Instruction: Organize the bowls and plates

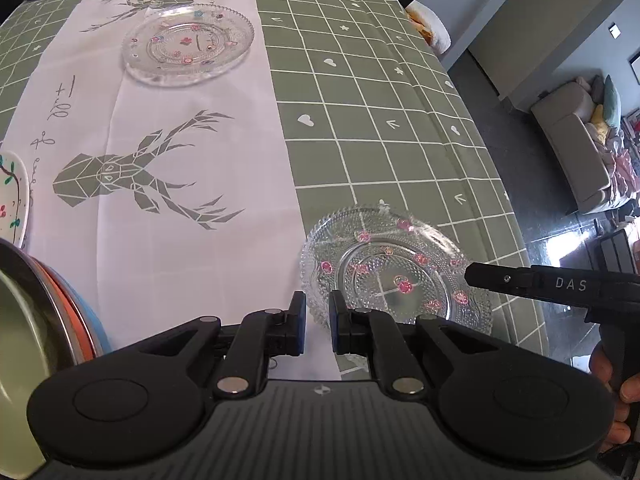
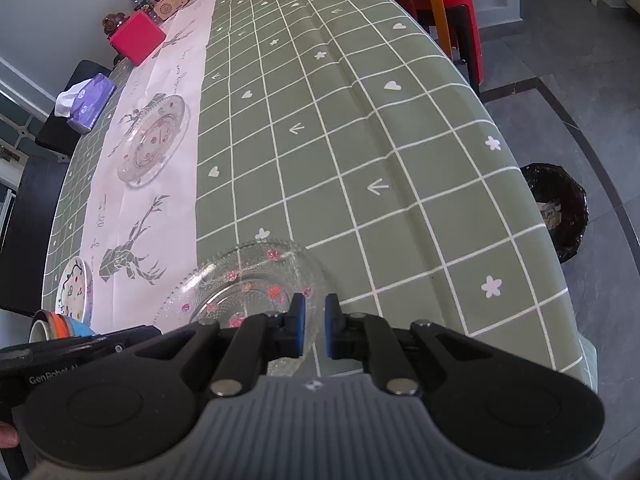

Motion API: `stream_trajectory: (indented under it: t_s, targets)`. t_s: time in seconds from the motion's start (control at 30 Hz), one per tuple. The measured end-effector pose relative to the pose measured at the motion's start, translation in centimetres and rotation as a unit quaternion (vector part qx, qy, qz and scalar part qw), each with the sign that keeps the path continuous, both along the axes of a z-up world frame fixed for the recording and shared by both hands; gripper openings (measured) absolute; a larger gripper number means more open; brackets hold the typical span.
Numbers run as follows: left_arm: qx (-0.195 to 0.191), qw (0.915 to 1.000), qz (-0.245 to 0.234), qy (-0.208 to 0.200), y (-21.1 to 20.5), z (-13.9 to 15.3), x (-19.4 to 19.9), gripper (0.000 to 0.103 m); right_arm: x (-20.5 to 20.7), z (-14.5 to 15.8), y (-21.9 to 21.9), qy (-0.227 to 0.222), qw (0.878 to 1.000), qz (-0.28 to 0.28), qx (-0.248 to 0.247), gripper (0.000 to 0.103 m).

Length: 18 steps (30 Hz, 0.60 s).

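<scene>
A: How far along? Bowls are stacked left of the left gripper [image 1: 318,322].

B: Early. Both jaws narrow, empty; pink-flowered clear glass plate [image 1: 394,268] ahead on the tabletop, another glass plate [image 1: 188,46] beyond.

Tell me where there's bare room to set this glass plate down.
Bare green cloth runs beyond the near glass plate toward the table's far end. The white runner is bare between the far glass plate and the left gripper. Crowded near-left: stacked bowls, painted plate.
</scene>
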<state>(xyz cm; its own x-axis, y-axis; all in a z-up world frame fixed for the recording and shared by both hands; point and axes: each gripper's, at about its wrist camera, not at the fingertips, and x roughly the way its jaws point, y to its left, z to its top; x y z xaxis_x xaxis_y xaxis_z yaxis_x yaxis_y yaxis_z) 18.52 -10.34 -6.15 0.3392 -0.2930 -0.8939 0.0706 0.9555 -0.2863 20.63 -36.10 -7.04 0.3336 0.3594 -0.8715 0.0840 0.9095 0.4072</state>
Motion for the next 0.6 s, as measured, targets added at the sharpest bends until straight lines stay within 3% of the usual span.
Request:
stream_trajectory:
  t_s: [0.27, 0.6]
  targets:
    - [-0.007, 0.9988, 0.046, -0.016, 0.6, -1.8, -0.7, 0.012, -0.3, -1.6, 0.0, 0.001, 1.0, -0.003, 0.015, 0.008]
    - [0.046, 0.9961, 0.067, -0.032, 1.2, -1.4, 0.3, 0.012, 0.8, -2.4, 1.9, 0.003, 0.999, -0.002, 0.039, 0.005]
